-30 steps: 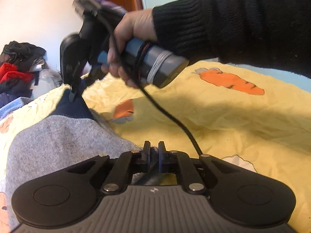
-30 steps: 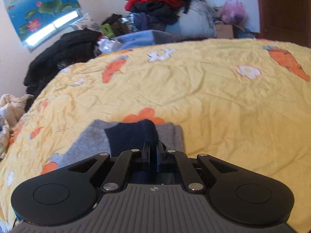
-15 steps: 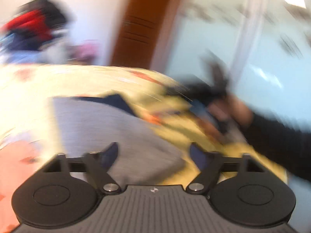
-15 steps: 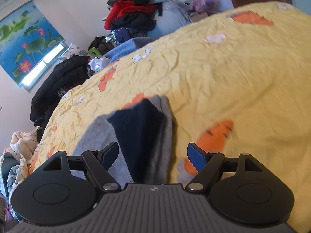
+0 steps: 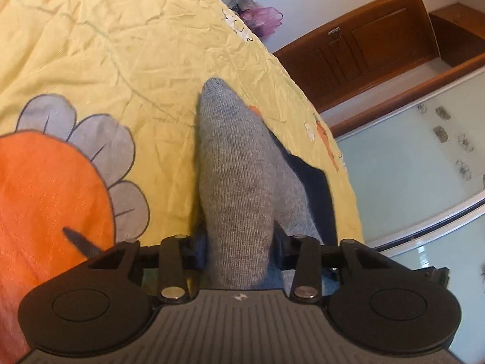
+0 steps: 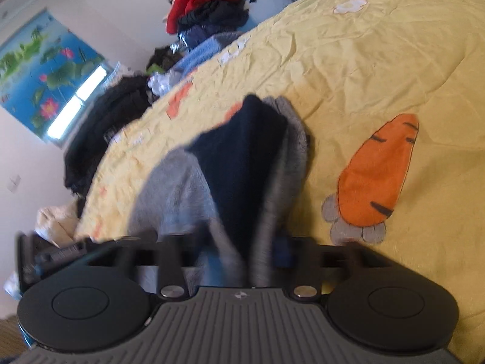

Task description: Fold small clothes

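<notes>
We see the grey sock (image 5: 236, 166) lying on the bed (image 5: 121, 60), on its yellow sheet printed with orange carrots. In the left wrist view our left claw (image 5: 239, 250) has its fingers set on either side of the sock's near end, the grey knit bulging up between them — the blue pads look to be touching the cloth on both sides, so we read it as pinching the sock. A navy part of the sock (image 5: 318, 191) shows along its right edge.

In the right wrist view our right claw (image 6: 242, 248) sits at the other end, with navy and grey cloth (image 6: 242, 163) running between its fingers. The picture is blurred here, so we cannot tell for sure whether this claw is pressing the cloth or only straddles it.

A heap of clothes (image 6: 209, 3) is piled beyond the bed, near a lotus-print window blind (image 6: 45, 72). A wooden door (image 5: 372, 48) stands past the bed's far edge.
</notes>
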`<move>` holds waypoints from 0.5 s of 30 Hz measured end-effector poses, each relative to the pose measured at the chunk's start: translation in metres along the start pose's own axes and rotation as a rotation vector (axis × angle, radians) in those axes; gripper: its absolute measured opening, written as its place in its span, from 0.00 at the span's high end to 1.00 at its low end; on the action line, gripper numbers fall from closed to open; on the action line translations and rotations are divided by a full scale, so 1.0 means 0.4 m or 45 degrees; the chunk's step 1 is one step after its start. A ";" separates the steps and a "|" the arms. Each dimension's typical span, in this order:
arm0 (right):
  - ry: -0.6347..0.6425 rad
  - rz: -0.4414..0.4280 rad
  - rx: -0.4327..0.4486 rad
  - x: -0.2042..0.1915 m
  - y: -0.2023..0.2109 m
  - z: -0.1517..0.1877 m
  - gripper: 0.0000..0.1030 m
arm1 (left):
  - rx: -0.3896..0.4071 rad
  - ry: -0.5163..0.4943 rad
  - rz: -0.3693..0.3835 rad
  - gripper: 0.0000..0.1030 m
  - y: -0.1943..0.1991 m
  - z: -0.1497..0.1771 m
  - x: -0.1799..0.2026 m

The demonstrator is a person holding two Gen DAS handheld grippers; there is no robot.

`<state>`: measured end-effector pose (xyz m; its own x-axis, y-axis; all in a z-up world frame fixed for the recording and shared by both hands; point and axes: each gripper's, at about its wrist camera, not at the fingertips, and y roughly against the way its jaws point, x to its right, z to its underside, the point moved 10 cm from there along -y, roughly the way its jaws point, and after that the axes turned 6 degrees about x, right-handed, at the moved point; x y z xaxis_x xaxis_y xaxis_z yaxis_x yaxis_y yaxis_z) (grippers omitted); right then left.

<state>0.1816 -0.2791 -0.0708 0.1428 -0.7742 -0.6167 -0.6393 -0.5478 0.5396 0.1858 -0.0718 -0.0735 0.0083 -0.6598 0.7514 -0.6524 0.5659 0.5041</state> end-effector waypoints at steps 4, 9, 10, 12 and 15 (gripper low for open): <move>0.015 -0.014 0.037 -0.036 0.005 -0.003 0.65 | 0.023 -0.153 -0.072 0.70 0.034 -0.007 0.027; 0.019 -0.138 0.030 -0.145 -0.026 -0.009 0.66 | 0.146 -0.277 -0.119 0.71 0.140 -0.085 0.029; 0.025 -0.165 0.020 -0.168 -0.043 -0.006 0.66 | 0.165 -0.278 -0.137 0.71 0.157 -0.106 0.018; 0.046 -0.192 -0.004 -0.204 -0.083 0.000 0.66 | 0.156 -0.259 -0.189 0.71 0.171 -0.133 -0.024; 0.059 -0.159 -0.037 -0.210 -0.140 0.016 0.65 | 0.092 -0.262 -0.257 0.69 0.170 -0.111 -0.091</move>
<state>0.2006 -0.1814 -0.0529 0.2554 -0.7129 -0.6532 -0.5923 -0.6493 0.4771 0.1746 0.0126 -0.0476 -0.0059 -0.8459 0.5333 -0.7053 0.3816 0.5974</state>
